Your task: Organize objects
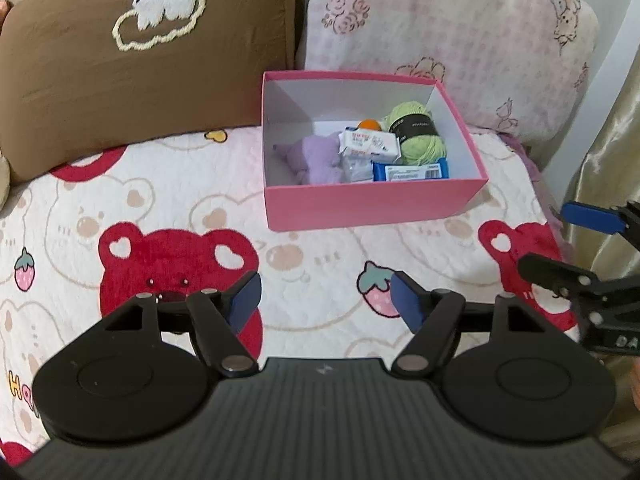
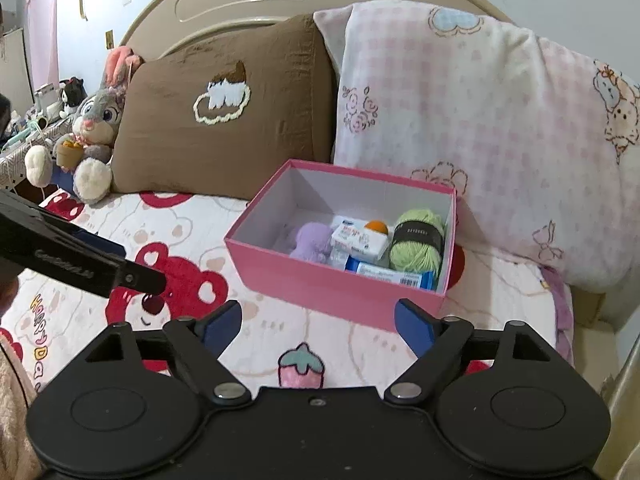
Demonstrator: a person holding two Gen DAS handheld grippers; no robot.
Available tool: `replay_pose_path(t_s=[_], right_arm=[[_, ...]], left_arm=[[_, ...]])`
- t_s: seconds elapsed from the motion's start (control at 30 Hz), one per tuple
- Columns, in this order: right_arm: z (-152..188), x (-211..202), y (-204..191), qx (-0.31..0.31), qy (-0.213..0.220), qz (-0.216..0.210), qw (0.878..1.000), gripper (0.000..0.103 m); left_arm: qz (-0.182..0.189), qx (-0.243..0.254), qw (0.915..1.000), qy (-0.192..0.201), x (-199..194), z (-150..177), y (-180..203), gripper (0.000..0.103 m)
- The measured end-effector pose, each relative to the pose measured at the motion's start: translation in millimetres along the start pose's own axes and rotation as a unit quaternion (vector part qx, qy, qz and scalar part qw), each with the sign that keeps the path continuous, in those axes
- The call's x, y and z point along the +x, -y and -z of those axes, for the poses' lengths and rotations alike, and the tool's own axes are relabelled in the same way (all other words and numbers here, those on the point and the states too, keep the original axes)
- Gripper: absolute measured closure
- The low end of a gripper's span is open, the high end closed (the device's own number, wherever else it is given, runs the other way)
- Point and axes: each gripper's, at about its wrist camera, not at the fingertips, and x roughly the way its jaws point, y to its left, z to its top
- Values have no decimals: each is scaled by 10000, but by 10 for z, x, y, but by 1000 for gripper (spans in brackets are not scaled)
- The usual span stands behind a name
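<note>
An open pink box (image 1: 372,204) sits on the bear-print bedspread in front of the pillows. Inside lie a green yarn ball (image 1: 416,136), a purple plush toy (image 1: 316,156), a white tissue pack (image 1: 368,144), an orange ball (image 1: 369,125) and a blue packet (image 1: 412,170). My left gripper (image 1: 325,292) hovers open over the bedspread, short of the box, with nothing between its blue pads. My right gripper (image 2: 319,316) is also open and empty, just before the near corner of the pink box (image 2: 332,288). The yarn ball (image 2: 416,242) and purple plush (image 2: 312,240) show there too.
A brown pillow (image 1: 152,60) and a pink-checked pillow (image 1: 452,36) lean behind the box. A grey rabbit plush (image 2: 96,128) sits at the far left by a cluttered bedside table. A golden curtain (image 1: 608,160) hangs at the bed's right edge. The other gripper (image 2: 120,264) reaches in from the left.
</note>
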Motion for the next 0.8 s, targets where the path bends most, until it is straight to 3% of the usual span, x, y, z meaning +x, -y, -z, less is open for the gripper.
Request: replay_pose_path(t_s=[0.5, 0.7, 0.8], right_arm=[[169, -32, -46, 242, -29, 69, 9997, 15], [212, -9, -36, 414, -36, 174, 9990, 11], [244, 17, -26, 533, -73, 239, 9983, 6]], left_arm=[[-212, -87, 9996, -177, 170, 164, -41, 31], [-192, -141, 9997, -104, 159, 190, -38, 28], [-306, -67, 9995, -67, 158, 184, -18, 20]])
